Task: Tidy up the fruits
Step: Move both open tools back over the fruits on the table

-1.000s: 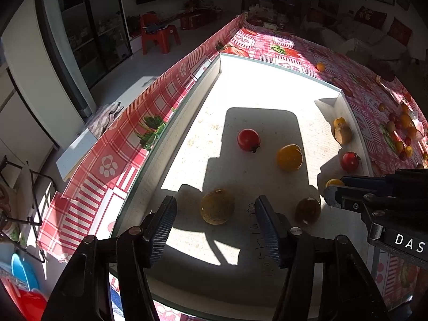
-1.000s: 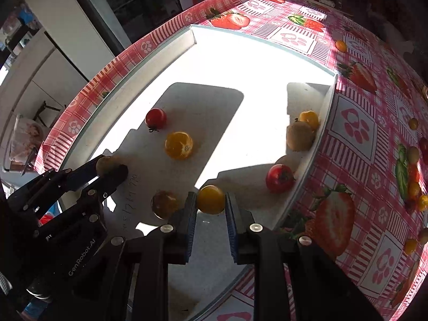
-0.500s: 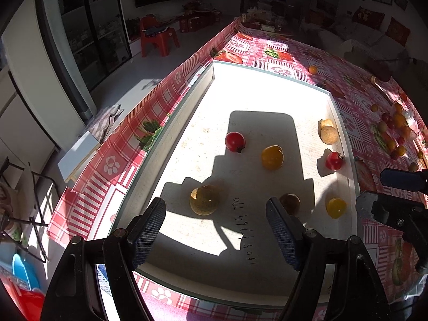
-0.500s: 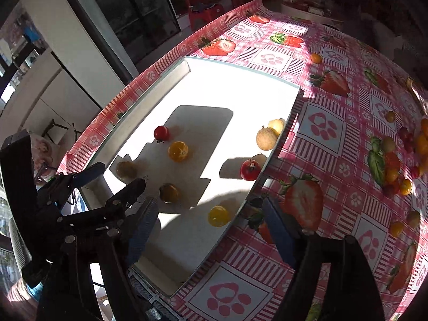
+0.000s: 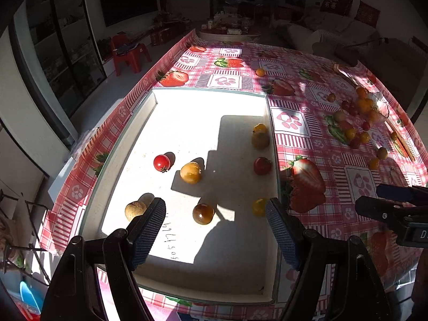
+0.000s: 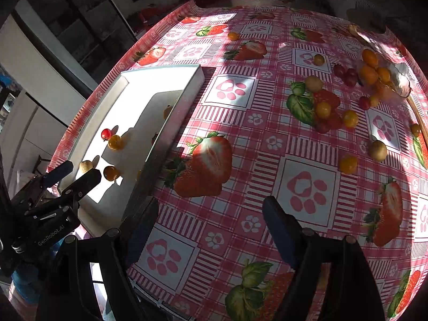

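Observation:
A white tray (image 5: 270,107) on the strawberry tablecloth holds several small fruits: a red tomato (image 5: 161,162), a yellow one (image 5: 190,172), a brown one (image 5: 203,213), a tan longan (image 5: 135,210), a yellow one (image 5: 259,207) by the right wall. My left gripper (image 5: 215,230) is open and empty above the tray's near end. My right gripper (image 6: 210,232) is open and empty over the cloth, right of the tray (image 6: 191,85). Loose fruits (image 6: 347,119) lie scattered at the far right.
A glass bowl (image 6: 401,80) with orange fruits stands at the far right, with a wooden stick (image 5: 404,144) beside it. A lone orange fruit (image 5: 260,72) lies beyond the tray. A red chair (image 5: 129,53) stands on the floor to the left.
My right gripper opened, left the yellow tomato in the tray by the right wall, and moved right over the cloth. My left gripper opened wider and drew back.

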Available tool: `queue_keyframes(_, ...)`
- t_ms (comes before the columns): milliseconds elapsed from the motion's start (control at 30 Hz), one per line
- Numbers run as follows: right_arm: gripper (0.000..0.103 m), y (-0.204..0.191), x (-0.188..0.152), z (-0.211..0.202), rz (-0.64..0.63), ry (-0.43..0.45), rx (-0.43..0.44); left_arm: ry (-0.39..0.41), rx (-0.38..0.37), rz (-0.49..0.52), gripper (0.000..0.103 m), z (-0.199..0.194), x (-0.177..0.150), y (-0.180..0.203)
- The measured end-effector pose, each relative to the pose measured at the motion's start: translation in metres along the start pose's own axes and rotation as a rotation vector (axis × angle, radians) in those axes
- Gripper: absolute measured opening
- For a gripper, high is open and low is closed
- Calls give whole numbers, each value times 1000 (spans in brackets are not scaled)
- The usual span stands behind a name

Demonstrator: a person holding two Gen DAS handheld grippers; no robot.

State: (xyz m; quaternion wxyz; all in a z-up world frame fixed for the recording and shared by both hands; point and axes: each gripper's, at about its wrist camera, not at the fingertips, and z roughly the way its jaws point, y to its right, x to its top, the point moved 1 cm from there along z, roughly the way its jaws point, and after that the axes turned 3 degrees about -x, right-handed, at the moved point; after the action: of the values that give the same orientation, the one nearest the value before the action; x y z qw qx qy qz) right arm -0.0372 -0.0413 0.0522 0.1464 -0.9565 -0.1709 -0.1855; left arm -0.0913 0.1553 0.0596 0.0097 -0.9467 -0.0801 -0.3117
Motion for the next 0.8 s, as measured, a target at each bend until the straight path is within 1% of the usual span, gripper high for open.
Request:
queue_keyframes(233, 83, 64, -25, -22, 107, 26, -66, -19, -52, 98, 78, 3, 1, 51)
queue_keyframes(433, 83, 117, -43, -29, 211, 27, -127, -51, -100, 135, 78, 15, 7, 90)
queue_keyframes(533, 83, 134, -44, -30, 249, 32, -137, -62, -123, 154, 78, 23, 15, 111)
queue_keyframes(800, 83, 162, -29, -25, 264, 47, -170, -92, -156, 221, 78, 61, 41, 166)
